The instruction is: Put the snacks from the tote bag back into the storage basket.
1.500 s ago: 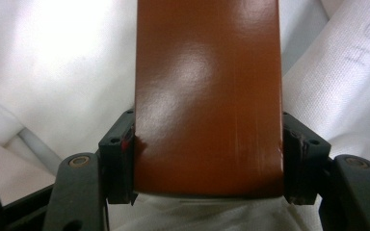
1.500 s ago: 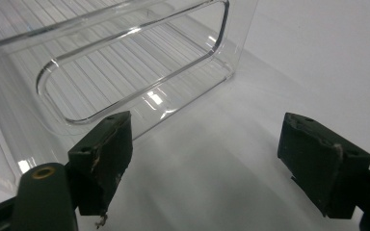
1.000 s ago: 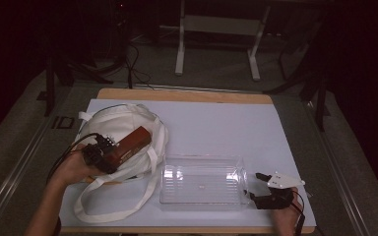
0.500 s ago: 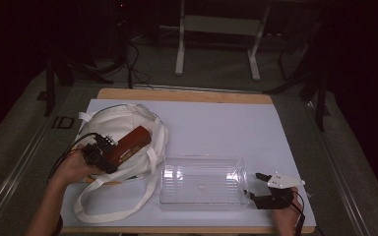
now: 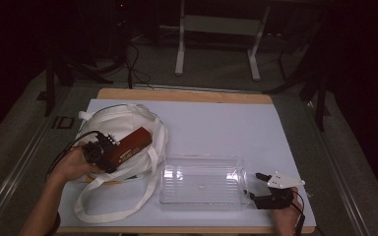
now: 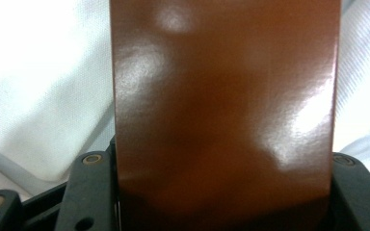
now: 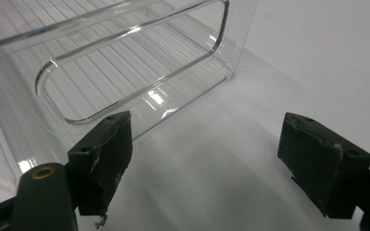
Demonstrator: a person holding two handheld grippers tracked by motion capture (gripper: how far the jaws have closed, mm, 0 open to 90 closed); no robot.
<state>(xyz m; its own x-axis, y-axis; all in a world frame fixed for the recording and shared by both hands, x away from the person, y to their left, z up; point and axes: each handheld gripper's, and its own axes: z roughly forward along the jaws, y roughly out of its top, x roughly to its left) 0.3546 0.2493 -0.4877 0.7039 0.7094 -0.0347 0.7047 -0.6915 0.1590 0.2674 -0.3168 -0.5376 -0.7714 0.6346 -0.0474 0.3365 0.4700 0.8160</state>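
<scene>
My left gripper [image 5: 109, 153] is clamped on one end of the brown box [image 5: 130, 143], which juts forward from it over the white bag [image 5: 123, 123]. Held so near the end, it could tip and slip out. My right gripper [image 5: 257, 186], jaws apart, sits just beside the clear bin [image 5: 203, 186] and could nudge it.

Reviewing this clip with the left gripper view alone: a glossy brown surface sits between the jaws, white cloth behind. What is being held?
Observer: A long brown box, clamped at one end by the left gripper, above a white tote bag.
Operator: And the other hand?
Observer: The right gripper rests on the table, jaws apart, holding nothing.
Operator: Anything near it?
Observer: A clear plastic bin, empty, just beyond its jaws.
</scene>
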